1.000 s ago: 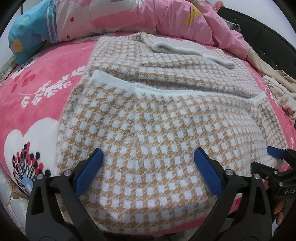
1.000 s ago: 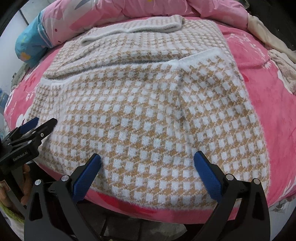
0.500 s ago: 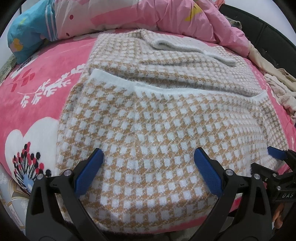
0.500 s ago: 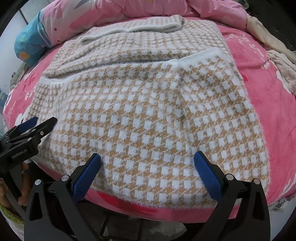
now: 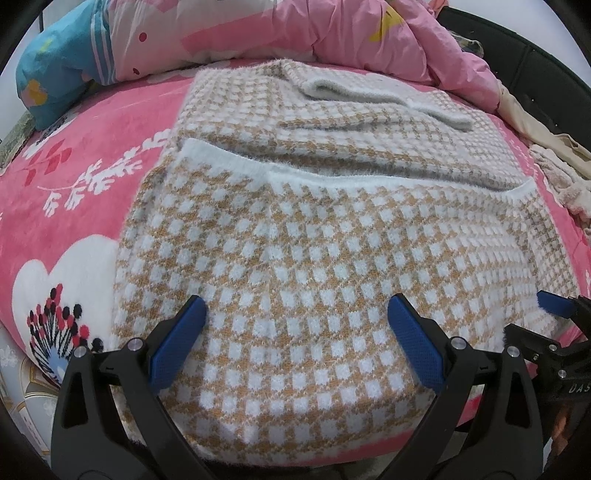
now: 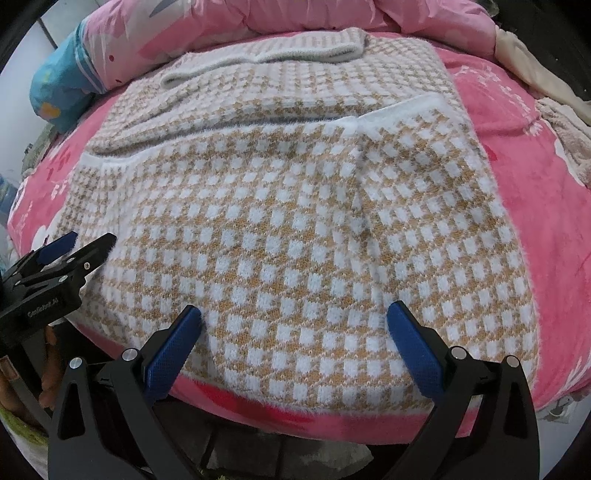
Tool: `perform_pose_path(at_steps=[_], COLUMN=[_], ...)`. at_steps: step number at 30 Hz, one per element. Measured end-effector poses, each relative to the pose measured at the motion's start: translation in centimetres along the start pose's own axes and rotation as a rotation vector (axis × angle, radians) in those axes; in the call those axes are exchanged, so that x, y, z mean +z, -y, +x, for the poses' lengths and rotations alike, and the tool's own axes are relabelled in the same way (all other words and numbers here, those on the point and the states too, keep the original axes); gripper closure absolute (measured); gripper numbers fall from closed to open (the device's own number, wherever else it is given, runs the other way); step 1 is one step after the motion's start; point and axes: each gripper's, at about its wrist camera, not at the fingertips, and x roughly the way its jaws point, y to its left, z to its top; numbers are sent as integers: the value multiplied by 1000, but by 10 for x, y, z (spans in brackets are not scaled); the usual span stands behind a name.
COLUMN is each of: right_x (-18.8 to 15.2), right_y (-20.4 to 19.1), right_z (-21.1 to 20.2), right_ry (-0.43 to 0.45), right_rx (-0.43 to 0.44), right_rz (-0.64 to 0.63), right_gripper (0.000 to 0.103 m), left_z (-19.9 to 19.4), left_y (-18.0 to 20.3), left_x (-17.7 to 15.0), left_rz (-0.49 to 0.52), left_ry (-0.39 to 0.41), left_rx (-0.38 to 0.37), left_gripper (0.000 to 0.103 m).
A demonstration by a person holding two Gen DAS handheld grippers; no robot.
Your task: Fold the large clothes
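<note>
checked sweater (image 5: 314, 266) lies flat on pink bed (image 5: 74, 206), lower part already folded up, white hem band across middle. left gripper (image 5: 295, 332) and right gripper (image 6: 295, 332) both wide open, fingers empty, poised at near fold edge hanging over bed side. risk: fuzzy knit thick, so pinch may catch top layer only and fold skews; near edge may slide off bed. room: bare bed left and right, heaped quilt (image 5: 295, 33) crowds far side, probably limiting forward fold.
</note>
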Motion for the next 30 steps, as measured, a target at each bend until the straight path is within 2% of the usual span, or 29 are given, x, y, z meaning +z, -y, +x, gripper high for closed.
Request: perform_pose_path(at_steps=[7,16,26,30], right_x=[-10,-24,-36,-36], right_y=[1,5,11,6], right_z=[-2,-7,-13,-20], right_ry=[69,71,125,100], right_rx=[11,34,51,12], right_rz=[-12,-57,-62,-87], right_gripper=[6,6,5,5], left_z=[1,2,2,2], left_y=[2,7,6,6], left_x=[0,1,1,1], left_rz=[4,-2,-6,-7], left_ry=[-3,9,2,1], left_rx=[21,37,40,41], left_gripper=[6,6,6,6])
